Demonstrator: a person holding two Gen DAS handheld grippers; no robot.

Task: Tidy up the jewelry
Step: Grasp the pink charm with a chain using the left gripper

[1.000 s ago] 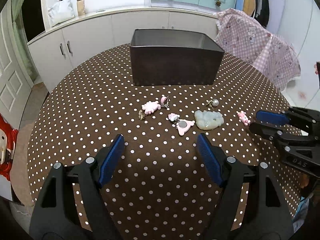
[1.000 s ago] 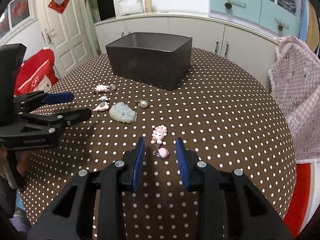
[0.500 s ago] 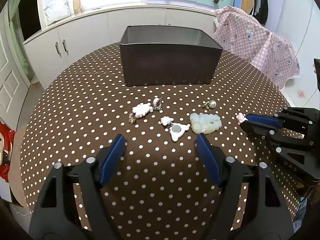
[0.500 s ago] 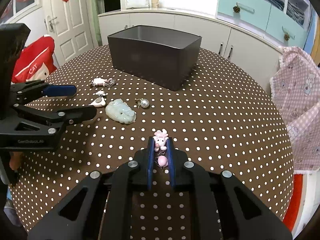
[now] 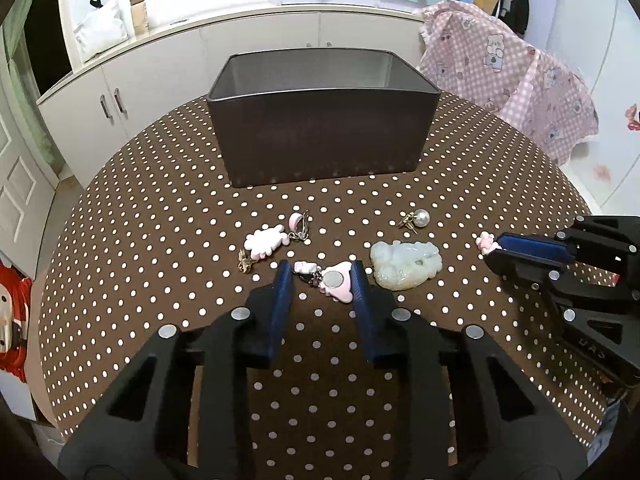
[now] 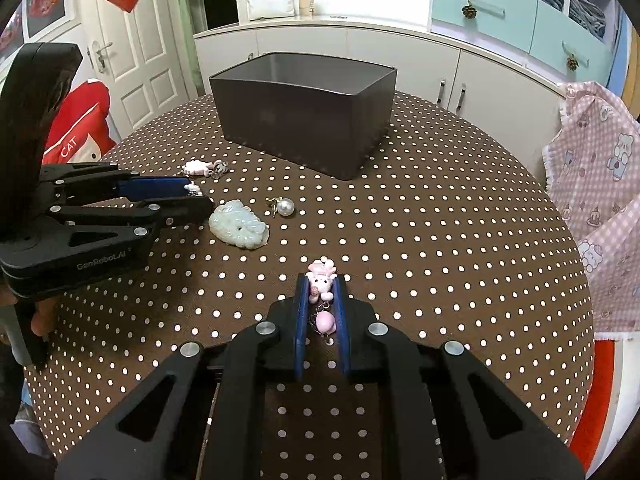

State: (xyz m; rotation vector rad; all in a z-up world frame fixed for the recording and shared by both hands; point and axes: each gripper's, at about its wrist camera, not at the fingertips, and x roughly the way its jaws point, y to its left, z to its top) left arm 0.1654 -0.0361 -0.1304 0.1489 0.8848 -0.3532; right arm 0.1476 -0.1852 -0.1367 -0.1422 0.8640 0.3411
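Observation:
My left gripper (image 5: 320, 274) rests low over the dotted table, its jaws closing around a pink heart charm with a white clip (image 5: 338, 286). The right pad is at the charm's edge and a sliver of gap shows at the left pad. My right gripper (image 6: 320, 286) is shut on a pink pig charm (image 6: 321, 278) whose pink bead hangs between the pads. In the left wrist view that gripper (image 5: 493, 247) sits at the right with the pig's tip showing. Loose on the cloth lie a pink cloud charm (image 5: 266, 242), a pearl earring (image 5: 422, 218) and a pale jade pendant (image 5: 406, 266).
A dark open box (image 5: 320, 136) stands behind the jewelry on the round table (image 5: 160, 240). A pink checked cloth (image 6: 600, 200) hangs at the right. White cabinets run behind, and a red cushion (image 6: 80, 128) sits beyond the table's left edge.
My left gripper has moved forward to the heart charm and its jaws have narrowed around it. My right gripper closed on the pig charm and then stayed still.

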